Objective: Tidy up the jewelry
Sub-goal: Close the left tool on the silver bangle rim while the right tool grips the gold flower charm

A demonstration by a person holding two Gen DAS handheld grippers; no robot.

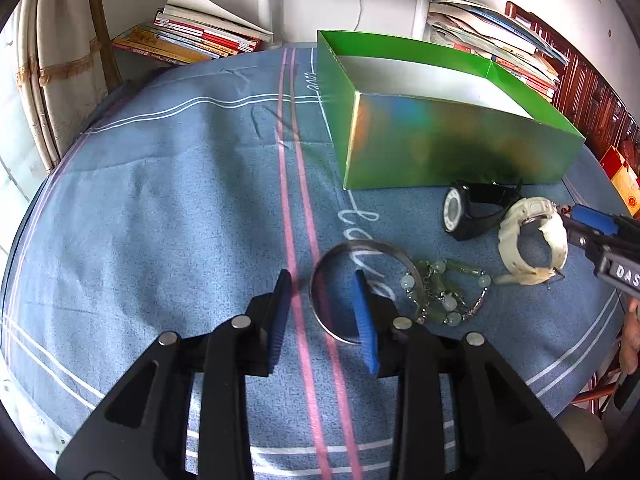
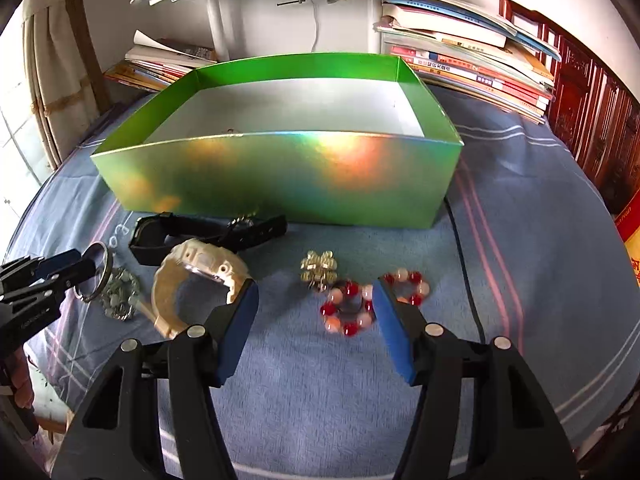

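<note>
Thin silver metal bangle (image 1: 362,280) flat on blue cloth, rim straddled by left gripper (image 1: 326,316), jaws parted, not gripping. Red-and-pink bead bracelet (image 2: 347,312) just inside right gripper (image 2: 316,332), likewise released. Counted: two watches, four bracelets, one gold cluster, one green box (image 2: 280,176).

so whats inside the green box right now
Only bare pale floor shows inside the green box; no jewelry in sight. Its near wall hides the front strip of the floor, so that part cannot be checked. The watches and bracelets all lie outside on the cloth.
</note>
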